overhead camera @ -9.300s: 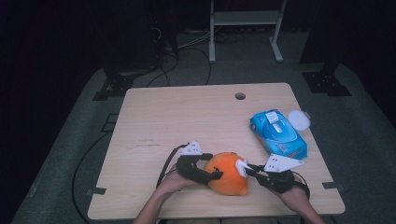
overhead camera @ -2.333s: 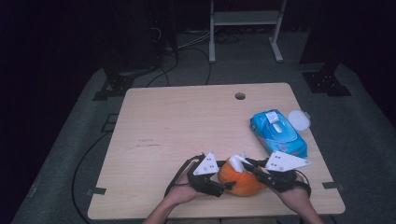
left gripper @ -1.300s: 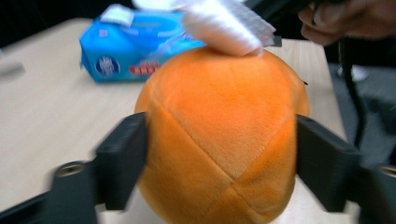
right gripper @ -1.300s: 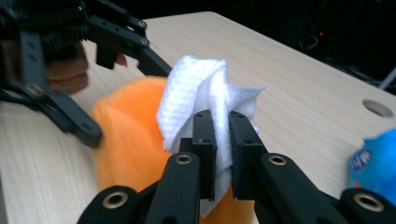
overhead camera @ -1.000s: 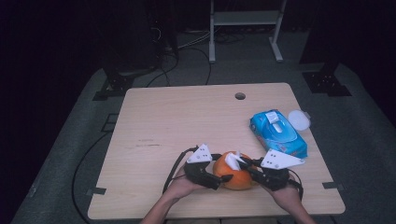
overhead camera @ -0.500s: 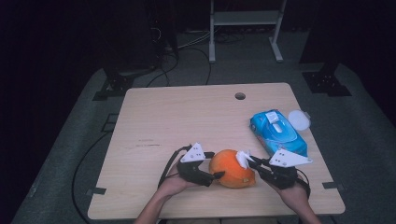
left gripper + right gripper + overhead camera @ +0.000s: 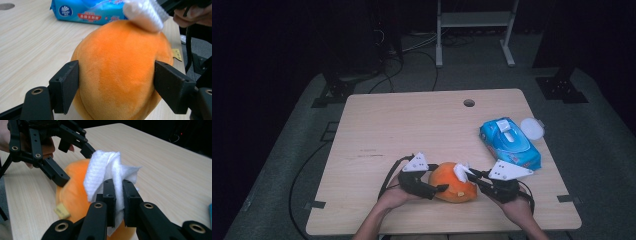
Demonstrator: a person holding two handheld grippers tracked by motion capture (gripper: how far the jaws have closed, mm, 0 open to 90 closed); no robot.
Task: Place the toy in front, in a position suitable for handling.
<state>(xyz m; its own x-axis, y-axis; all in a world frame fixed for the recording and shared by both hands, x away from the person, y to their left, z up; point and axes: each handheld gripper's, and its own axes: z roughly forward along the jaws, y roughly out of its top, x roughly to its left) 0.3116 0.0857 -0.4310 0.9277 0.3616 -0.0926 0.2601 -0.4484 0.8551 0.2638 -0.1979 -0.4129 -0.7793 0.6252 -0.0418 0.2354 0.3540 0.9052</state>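
Closing in, left gripper point(image 7: 116, 82) jaws now straddle the orange plush point(image 7: 117, 72); right gripper point(image 7: 117, 195) jaws pinch white wipe point(image 7: 107, 167).

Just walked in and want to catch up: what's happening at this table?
A person is wiping an orange plush toy near the table's front edge. The left gripper straddles the toy, its jaws having just been closing on it, while the right gripper pinches a white wipe against the toy's top. A blue wipes pack lies to the right.
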